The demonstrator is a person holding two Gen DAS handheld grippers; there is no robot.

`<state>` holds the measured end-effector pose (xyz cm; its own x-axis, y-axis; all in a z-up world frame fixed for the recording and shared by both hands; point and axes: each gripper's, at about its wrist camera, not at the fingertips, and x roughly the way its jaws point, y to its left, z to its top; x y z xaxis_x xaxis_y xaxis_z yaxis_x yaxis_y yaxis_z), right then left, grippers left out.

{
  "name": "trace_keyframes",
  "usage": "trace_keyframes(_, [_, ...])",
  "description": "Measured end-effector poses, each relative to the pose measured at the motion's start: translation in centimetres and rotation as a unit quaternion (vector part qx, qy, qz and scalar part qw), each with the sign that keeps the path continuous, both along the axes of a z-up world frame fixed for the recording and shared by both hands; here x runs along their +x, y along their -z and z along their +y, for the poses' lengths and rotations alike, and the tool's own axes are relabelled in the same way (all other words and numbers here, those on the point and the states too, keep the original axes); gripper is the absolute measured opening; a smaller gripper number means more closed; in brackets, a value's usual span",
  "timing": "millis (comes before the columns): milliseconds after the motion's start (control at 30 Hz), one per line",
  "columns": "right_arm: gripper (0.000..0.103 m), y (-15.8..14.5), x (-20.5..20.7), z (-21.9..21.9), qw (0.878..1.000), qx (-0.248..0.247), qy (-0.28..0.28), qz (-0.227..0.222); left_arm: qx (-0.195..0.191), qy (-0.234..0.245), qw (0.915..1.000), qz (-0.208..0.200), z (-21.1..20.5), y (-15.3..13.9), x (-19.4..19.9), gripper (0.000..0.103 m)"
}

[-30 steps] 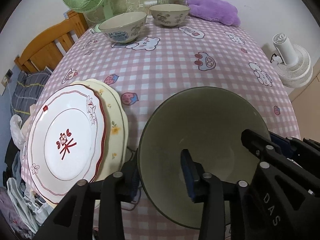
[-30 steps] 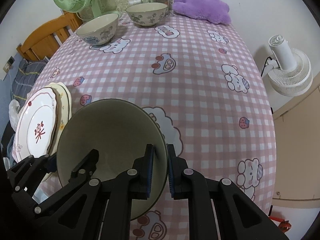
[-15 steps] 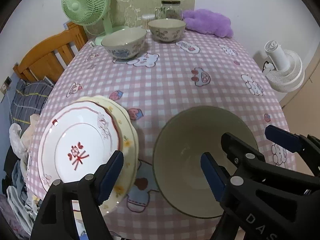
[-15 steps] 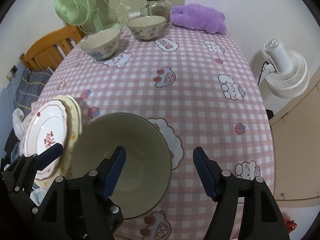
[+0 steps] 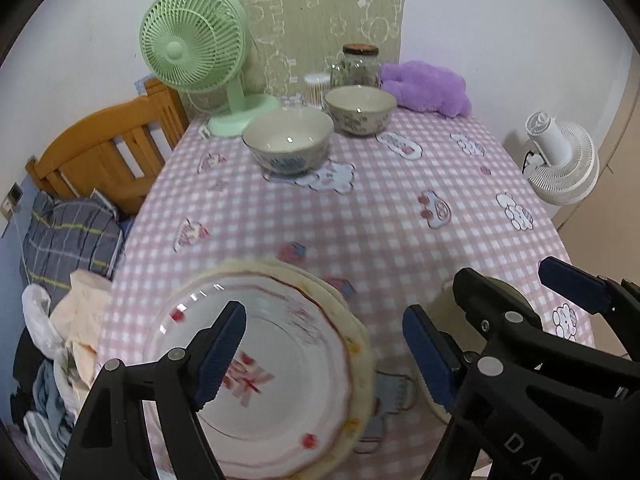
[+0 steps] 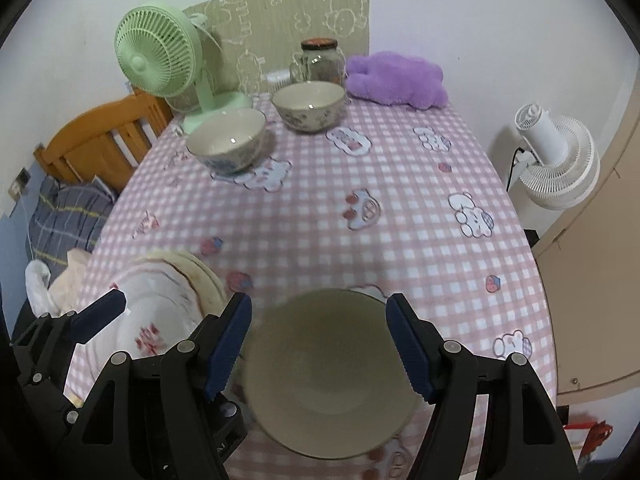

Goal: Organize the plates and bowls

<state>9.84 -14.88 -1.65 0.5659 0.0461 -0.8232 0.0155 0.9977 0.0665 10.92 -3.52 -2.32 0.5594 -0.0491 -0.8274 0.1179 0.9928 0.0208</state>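
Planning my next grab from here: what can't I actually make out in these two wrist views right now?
- Red mark on the top plate: motion-blurred in both views, partly behind the left tongs.
- Lower yellowish plate: only its rim shows, covered by the top plate.
- Large plain bowl: mostly hidden behind the right tongs' arm in the left view; near rim blurred in the right view.
- Jar contents: too small.

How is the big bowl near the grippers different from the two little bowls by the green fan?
The big bowl sits at the near edge of the table; the two little bowls sit at the far end. The big bowl looks plain inside and alone between the open right gripper; the little bowls show painted patterns outside and stand close together. All three are upright and look empty.
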Motion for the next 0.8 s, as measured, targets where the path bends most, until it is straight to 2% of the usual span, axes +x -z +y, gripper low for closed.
trace_keyframes(267, [0.073, -1.9, 2.4, 4.1, 1.0, 0.004, 0.019, -0.016, -0.012, 0.006, 0.9998, -0.015, 4.2, -1.7, 2.7, 0.082])
trace_keyframes(433, [0.073, -2.8, 4.2, 5.5, 0.999, -0.01, 0.024, -0.019, -0.016, 0.008, 0.9996, -0.024, 5.2, -2.2, 4.6, 0.082])
trace_keyframes(633, [0.073, -3.3, 7.6, 6.2, 0.999, -0.016, 0.013, -0.04, -0.023, -0.007, 0.9989, -0.041, 5.8, -2.4, 8.1, 0.081])
trace_keyframes(800, [0.073, -3.1, 11.9, 6.3, 0.999, 0.005, -0.012, -0.049, -0.005, -0.03, 0.9983, -0.051, 6.1, -2.5, 11.5, 0.081])
